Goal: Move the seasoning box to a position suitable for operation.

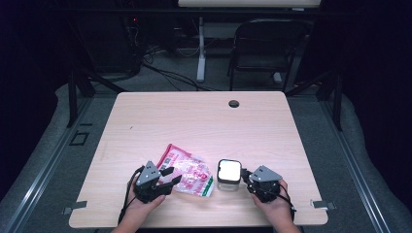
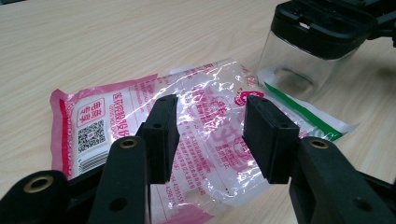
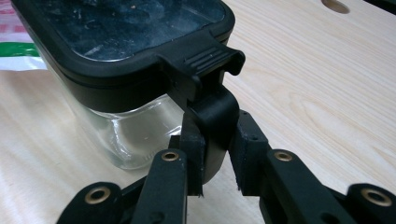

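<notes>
Pink-and-clear snack packet [image 1: 188, 174] flat on wooden table [image 1: 204, 121], near front edge, left of centre

Left gripper [image 1: 171, 174] over packet's left part, jaws spread wide, nothing between them; in left gripper view packet [image 2: 196, 135] lies under and beyond jaws

Clear jar [image 1: 229, 174] with black lid [image 3: 126, 32] upright just right of packet, over packet's green-edged corner

Right gripper [image 3: 219, 149] at jar's right side, jaws narrowed onto black lid latch [image 3: 210, 107]

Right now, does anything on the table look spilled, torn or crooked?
Nothing spilled or torn. The packet lies flat, one corner tucked under the upright jar. The right claw pinches the lid latch.
</notes>
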Demonstrator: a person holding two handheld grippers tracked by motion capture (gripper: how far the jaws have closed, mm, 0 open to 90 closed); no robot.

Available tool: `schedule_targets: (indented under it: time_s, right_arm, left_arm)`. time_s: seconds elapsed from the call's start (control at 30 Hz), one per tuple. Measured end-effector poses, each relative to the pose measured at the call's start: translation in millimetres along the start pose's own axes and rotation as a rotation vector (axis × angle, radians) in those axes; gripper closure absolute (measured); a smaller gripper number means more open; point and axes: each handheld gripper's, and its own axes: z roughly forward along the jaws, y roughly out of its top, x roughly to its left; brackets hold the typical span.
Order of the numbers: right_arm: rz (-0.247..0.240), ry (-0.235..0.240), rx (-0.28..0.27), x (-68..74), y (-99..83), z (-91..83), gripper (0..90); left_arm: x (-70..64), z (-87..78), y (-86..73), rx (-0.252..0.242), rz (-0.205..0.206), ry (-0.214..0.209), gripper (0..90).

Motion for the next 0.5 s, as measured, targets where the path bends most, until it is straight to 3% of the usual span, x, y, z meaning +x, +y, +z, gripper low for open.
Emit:
schedule_targets:
  time_s: [0.3,0.5]
  right_arm:
    - [-0.049,0.066,-0.011,10.8,1.7,-3.2,76.6]
    - [-0.036,0.093,-0.012,10.9,0.1,-5.6,76.7]
  left_arm:
    - [-2.2,1.9,0.4,-0.007,0.003,-0.004,55.1]
    - [-2.0,1.4,0.6,-0.001,0.003,-0.004,55.1]
